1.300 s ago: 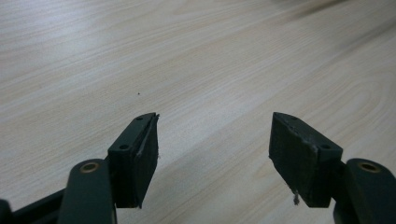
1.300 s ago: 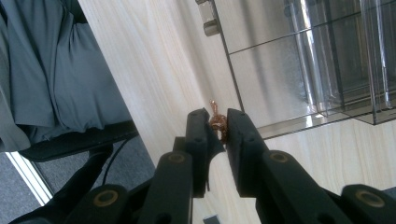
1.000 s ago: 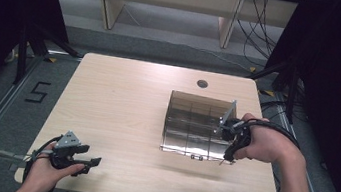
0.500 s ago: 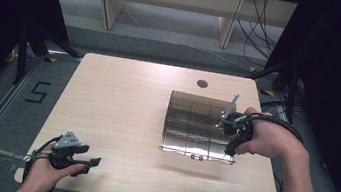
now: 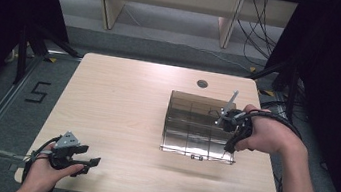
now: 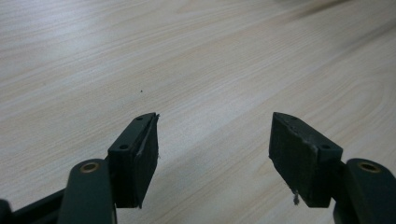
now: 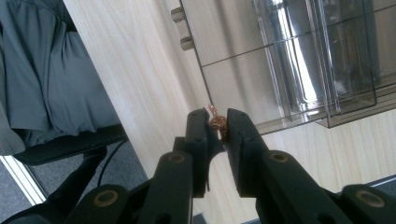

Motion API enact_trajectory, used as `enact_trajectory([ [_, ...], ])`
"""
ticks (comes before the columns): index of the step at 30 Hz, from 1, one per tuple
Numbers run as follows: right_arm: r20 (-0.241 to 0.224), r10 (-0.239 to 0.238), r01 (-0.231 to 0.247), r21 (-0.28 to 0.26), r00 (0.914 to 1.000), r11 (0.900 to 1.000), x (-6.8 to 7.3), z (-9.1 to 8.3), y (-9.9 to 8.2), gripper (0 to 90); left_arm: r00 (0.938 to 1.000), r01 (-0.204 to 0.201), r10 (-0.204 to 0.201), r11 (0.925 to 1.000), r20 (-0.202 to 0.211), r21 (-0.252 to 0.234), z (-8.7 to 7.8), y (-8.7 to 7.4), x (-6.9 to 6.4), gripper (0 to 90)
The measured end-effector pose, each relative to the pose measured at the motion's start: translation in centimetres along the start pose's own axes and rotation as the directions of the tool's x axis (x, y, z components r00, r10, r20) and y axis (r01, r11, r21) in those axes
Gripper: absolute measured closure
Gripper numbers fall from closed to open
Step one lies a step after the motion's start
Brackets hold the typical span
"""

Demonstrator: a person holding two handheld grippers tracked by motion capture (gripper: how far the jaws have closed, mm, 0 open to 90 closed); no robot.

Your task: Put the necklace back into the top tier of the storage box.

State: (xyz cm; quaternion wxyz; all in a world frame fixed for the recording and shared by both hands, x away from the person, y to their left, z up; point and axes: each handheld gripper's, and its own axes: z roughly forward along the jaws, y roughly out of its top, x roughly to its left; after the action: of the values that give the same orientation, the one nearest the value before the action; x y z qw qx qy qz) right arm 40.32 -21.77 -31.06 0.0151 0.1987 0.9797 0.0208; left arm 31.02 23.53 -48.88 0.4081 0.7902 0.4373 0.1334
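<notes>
- Right gripper pinches a small coppery trinket over the near corner of the clear divided box; it is not yet placed inside.
- Left gripper, jaws spread and empty, waits over the table.

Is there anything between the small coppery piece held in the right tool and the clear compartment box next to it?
Nothing visible blocks it. The right tool is shut on the small coppery piece, right at the near corner of the clear box, by its two small knobs. Whether the box's top is open cannot be told.
</notes>
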Motion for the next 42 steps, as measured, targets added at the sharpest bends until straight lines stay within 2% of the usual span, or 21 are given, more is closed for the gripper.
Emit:
enact_trajectory([
  [1, 0.003, 0.023, -0.023, 0.003, 0.9997, 0.9997, 0.1, 0.0, 0.0, 79.6, 1.0, -0.003, 0.003, 1.0, -0.004, 0.005, -0.1, 0.0, 0.0, 32.7],
  [2, 0.0, -0.001, 0.001, -0.002, 1.0, 1.0, -0.1, 0.0, 0.1, 79.6, 0.9999, 0.005, -0.005, 1.0, -0.013, 0.0, -0.1, 0.0, -0.1, 32.7],
  [4, -0.003, -0.015, 0.015, -0.006, 0.9999, 0.9999, -0.3, 0.1, 0.1, 79.6, 1.0, 0.002, -0.002, 1.0, -0.005, 0.002, -0.1, -0.1, 0.0, 32.7],
  [5, -0.003, -0.002, 0.002, -0.003, 1.0, 1.0, -0.3, 0.1, 0.2, 79.6, 1.0, 0.002, -0.002, 1.0, -0.005, 0.007, -0.2, -0.1, 0.0, 32.7],
  [7, -0.001, 0.003, -0.003, 0.004, 1.0, 1.0, -0.3, 0.1, 0.2, 79.6, 1.0, -0.002, 0.002, 1.0, -0.007, 0.006, -0.2, -0.1, 0.1, 32.7],
  [8, -0.004, -0.01, 0.01, -0.003, 0.9999, 0.9999, -0.5, 0.1, 0.2, 79.6, 1.0, 0.001, -0.001, 1.0, -0.008, 0.006, -0.3, -0.2, 0.1, 32.7],
  [11, 0.005, 0.005, -0.005, 0.002, 1.0, 1.0, -0.6, 0.0, 0.3, 79.6, 0.9999, 0.009, -0.009, 1.0, -0.014, -0.002, -0.3, -0.2, 0.0, 32.7],
  [13, 0.007, -0.003, 0.003, -0.007, 1.0, 1.0, -0.7, 0.0, 0.3, 79.6, 0.9998, 0.005, -0.005, 1.0, -0.018, -0.004, -0.3, -0.3, 0.0, 32.7],
  [14, 0.001, -0.011, 0.011, -0.007, 0.9999, 0.9999, -0.8, 0.0, 0.4, 79.6, 0.9999, 0.003, -0.003, 1.0, -0.011, 0.009, -0.4, -0.2, 0.1, 32.7],
  [17, 0.003, -0.005, 0.005, -0.005, 1.0, 1.0, -0.8, 0.0, 0.5, 79.6, 0.9999, 0.011, -0.011, 0.9999, -0.01, 0.0, -0.4, -0.3, 0.0, 32.7],
  [18, 0.003, -0.011, 0.011, -0.009, 0.9999, 0.9999, -0.9, 0.0, 0.5, 79.6, 0.9998, -0.002, 0.002, 1.0, -0.018, 0.002, -0.4, -0.3, 0.2, 32.7],
  [19, 0.006, 0.001, -0.001, -0.005, 1.0, 1.0, -0.9, 0.0, 0.6, 79.6, 0.9997, 0.024, -0.024, 0.9997, -0.009, 0.0, -0.4, -0.3, 0.0, 32.7],
  [21, 0.01, 0.011, -0.011, -0.006, 0.9999, 0.9999, -1.0, 0.0, 0.6, 79.6, 0.9998, 0.015, -0.015, 0.9999, -0.01, -0.002, -0.4, -0.3, 0.0, 32.8],
  [23, 0.008, -0.006, 0.006, -0.007, 1.0, 1.0, -1.1, 0.1, 0.8, 79.6, 0.9999, -0.004, 0.004, 1.0, -0.016, 0.003, -0.4, -0.2, 0.2, 32.7],
  [28, 0.015, 0.006, -0.005, -0.01, 0.9999, 0.9999, -1.2, 0.2, 1.0, 79.6, 1.0, 0.005, -0.005, 1.0, -0.008, 0.004, -0.5, -0.3, 0.1, 32.8],
  [31, 0.015, -0.006, 0.006, -0.012, 0.9999, 0.9999, -1.5, 0.4, 1.1, 79.6, 1.0, 0.004, -0.004, 1.0, -0.007, 0.005, -0.4, -0.3, 0.1, 32.8],
  [33, 0.02, 0.009, -0.008, -0.015, 0.9998, 0.9999, -1.5, 0.5, 1.1, 79.6, 1.0, 0.004, -0.004, 1.0, -0.006, 0.007, -0.4, -0.3, 0.0, 32.7],
  [34, 0.02, -0.004, 0.004, -0.008, 0.9998, 1.0, -1.6, 0.5, 1.2, 79.6, 1.0, 0.004, -0.004, 1.0, -0.006, 0.007, -0.4, -0.3, 0.0, 32.8],
  [37, 0.02, 0.008, -0.008, -0.011, 0.9998, 0.9999, -1.7, 0.6, 1.2, 79.6, 1.0, 0.004, -0.004, 1.0, -0.005, 0.006, -0.4, -0.2, 0.0, 32.8],
  [40, 0.025, -0.002, 0.002, -0.016, 0.9997, 0.9999, -2.0, 0.9, 1.2, 79.6, 1.0, 0.004, -0.004, 1.0, -0.005, 0.004, -0.4, -0.3, 0.0, 32.7],
  [42, 0.027, 0.01, -0.01, -0.01, 0.9996, 0.9999, -1.9, 1.0, 1.3, 79.6, 1.0, 0.004, -0.004, 1.0, -0.005, 0.006, -0.4, -0.3, 0.1, 32.7],
])
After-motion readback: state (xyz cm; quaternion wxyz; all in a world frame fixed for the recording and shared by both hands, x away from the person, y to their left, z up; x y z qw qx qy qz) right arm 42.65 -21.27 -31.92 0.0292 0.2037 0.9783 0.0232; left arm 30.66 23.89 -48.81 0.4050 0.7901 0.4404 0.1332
